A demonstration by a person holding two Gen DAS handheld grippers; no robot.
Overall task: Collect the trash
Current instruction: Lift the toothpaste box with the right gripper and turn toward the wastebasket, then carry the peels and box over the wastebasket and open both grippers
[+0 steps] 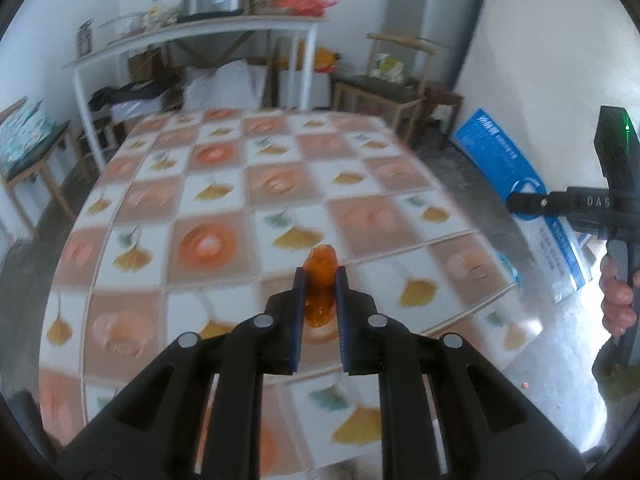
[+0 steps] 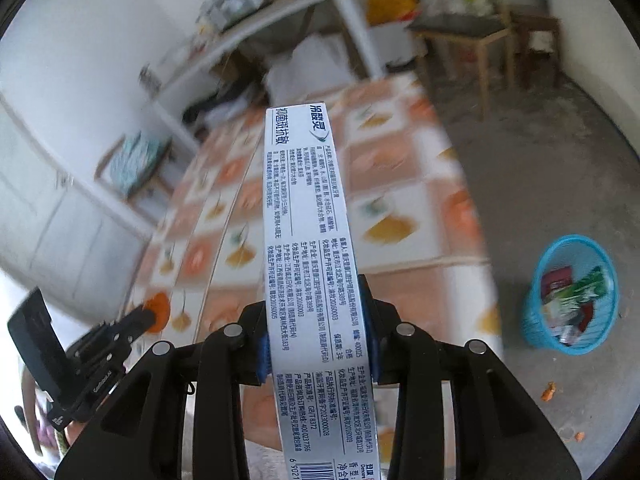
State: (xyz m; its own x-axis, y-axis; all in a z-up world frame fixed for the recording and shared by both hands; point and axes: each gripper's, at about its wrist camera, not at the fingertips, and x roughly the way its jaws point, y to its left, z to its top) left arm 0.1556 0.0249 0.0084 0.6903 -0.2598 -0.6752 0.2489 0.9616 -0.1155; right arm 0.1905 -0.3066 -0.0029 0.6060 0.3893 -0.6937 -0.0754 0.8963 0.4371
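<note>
My left gripper is shut on a small translucent orange scrap and holds it above the table's patterned cloth. The right wrist view shows the same scrap in that gripper, low on the left. My right gripper is shut on a long white toothpaste box that juts forward over the table's right side. The box's blue face shows at the right of the left wrist view, beside a hand on the gripper's handle. A blue mesh bin holding several wrappers stands on the floor to the right of the table.
A white shelf table loaded with pots and bags stands against the back wall. Wooden chairs are at the back right and a stool at the left. Small orange scraps lie on the grey floor near the bin.
</note>
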